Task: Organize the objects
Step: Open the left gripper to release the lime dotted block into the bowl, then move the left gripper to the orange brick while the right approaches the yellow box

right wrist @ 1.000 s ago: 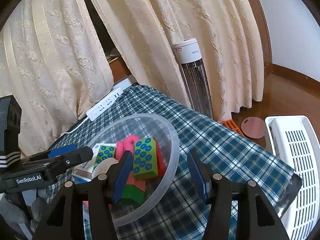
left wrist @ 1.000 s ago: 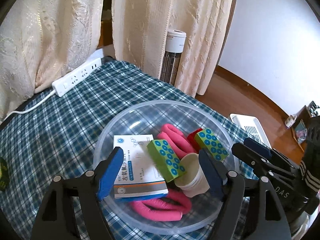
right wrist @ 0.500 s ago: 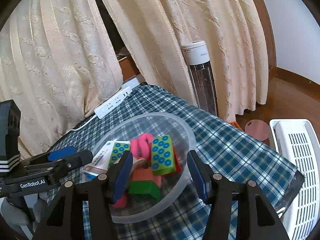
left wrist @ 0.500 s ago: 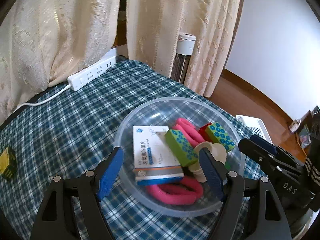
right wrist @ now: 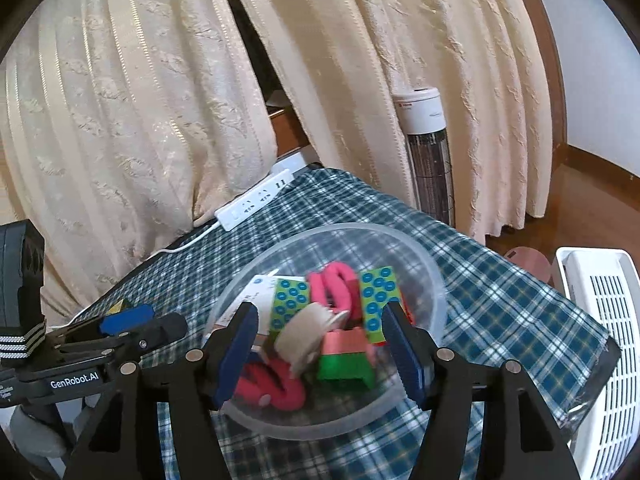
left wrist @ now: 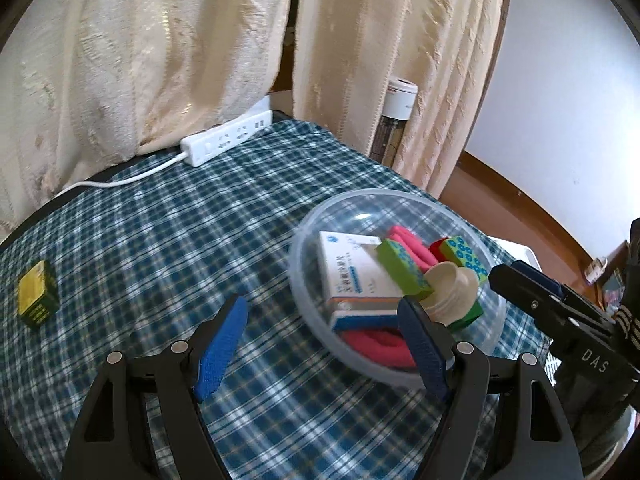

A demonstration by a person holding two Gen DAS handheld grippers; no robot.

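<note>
A clear plastic bowl (left wrist: 360, 196) stands on the blue plaid tablecloth. It holds a white medicine box (left wrist: 352, 272), green dotted blocks (left wrist: 404, 268), pink loops (left wrist: 412, 244) and a cream roll (left wrist: 448, 284). My left gripper (left wrist: 320, 308) is open, low over the cloth, its right finger at the bowl's near left wall and nothing held. A small green and yellow box (left wrist: 36, 300) lies alone at the far left. My right gripper (right wrist: 320, 312) hovers at the near side of the bowl (right wrist: 436, 276). Its jaws are opening, and the pads press on nothing.
A white power strip (left wrist: 224, 140) with its cord lies at the table's back edge under cream curtains. A tower heater (right wrist: 428, 152) stands behind the table. A white slatted crate (right wrist: 600, 320) sits on the floor past the table's right edge.
The left gripper drew away to the left, so the bowl now sits to its right. The right gripper pulled back, rose a little, and its jaws widened.
</note>
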